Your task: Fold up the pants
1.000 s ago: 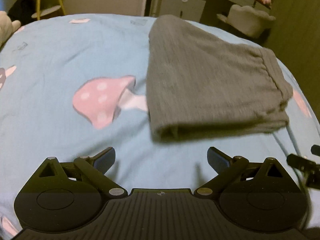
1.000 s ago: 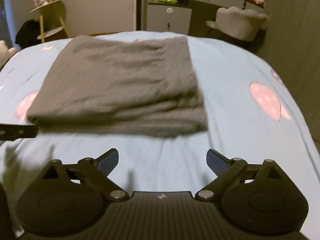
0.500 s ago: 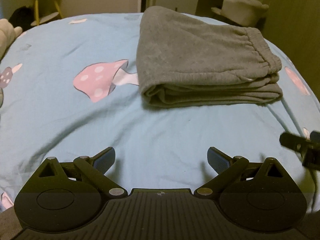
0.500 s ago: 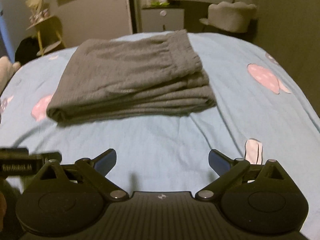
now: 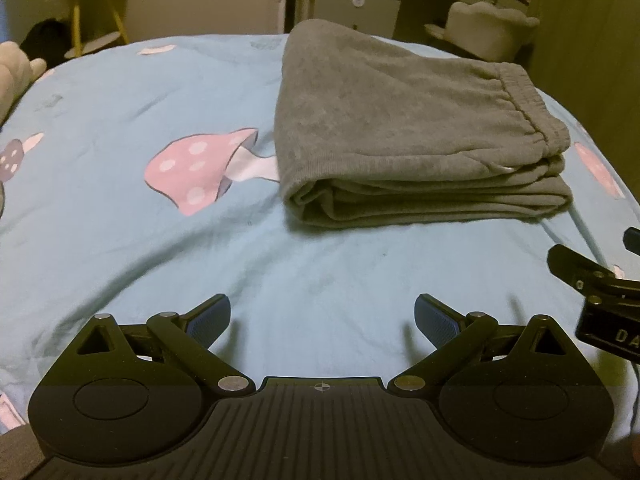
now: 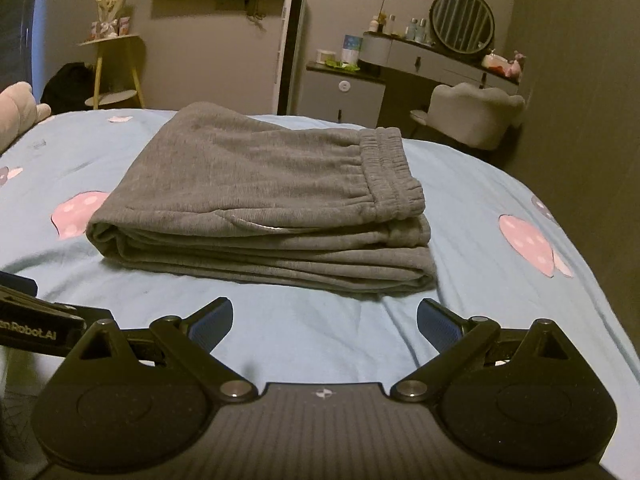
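Note:
The grey pants (image 5: 404,120) lie folded in a flat stack on the light blue bedsheet (image 5: 140,92), waistband on the right. They also show in the right wrist view (image 6: 260,188), with the elastic waistband (image 6: 390,168) on top. My left gripper (image 5: 322,314) is open and empty, held back from the stack's near edge. My right gripper (image 6: 325,316) is open and empty, just short of the stack. Part of the right gripper shows at the right edge of the left wrist view (image 5: 600,296).
The sheet has pink mushroom prints (image 5: 200,168) left of the pants and another on the right (image 6: 528,240). A plush toy (image 5: 16,76) lies at the left edge. Beyond the bed stand a yellow stool (image 6: 116,68), a dresser with round mirror (image 6: 460,24) and a grey chair (image 6: 476,116).
Both grippers have drawn back and lowered from the folded pants, staying open. The right wrist view now looks more level across the bed, showing more of the room.

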A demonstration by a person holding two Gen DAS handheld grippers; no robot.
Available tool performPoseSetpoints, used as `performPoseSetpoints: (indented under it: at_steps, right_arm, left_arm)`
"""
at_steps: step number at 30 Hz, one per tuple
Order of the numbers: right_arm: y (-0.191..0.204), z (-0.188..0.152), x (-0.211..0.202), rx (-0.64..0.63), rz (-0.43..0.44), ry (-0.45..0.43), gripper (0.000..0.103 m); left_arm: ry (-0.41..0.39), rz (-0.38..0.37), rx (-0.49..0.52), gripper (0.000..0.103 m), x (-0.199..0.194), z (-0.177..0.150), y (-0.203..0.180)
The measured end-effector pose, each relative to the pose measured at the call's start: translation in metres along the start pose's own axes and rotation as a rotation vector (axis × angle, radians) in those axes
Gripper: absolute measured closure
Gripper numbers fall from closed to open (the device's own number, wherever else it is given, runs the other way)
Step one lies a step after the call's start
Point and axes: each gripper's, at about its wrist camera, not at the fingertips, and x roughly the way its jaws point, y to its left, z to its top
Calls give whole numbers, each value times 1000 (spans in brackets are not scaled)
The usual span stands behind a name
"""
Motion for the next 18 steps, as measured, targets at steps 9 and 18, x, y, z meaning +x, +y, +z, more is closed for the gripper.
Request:
performPoseSetpoints:
  at_steps: [9,18]
  right_arm:
    - [-1,-3,3,28,-4,-2,4]
    - [-5,-4,0,51,-1,-15,4]
  left_arm:
    - [-11,28,24,2,7,-1,-4]
    - [-19,36,28,2,5,-2,-5]
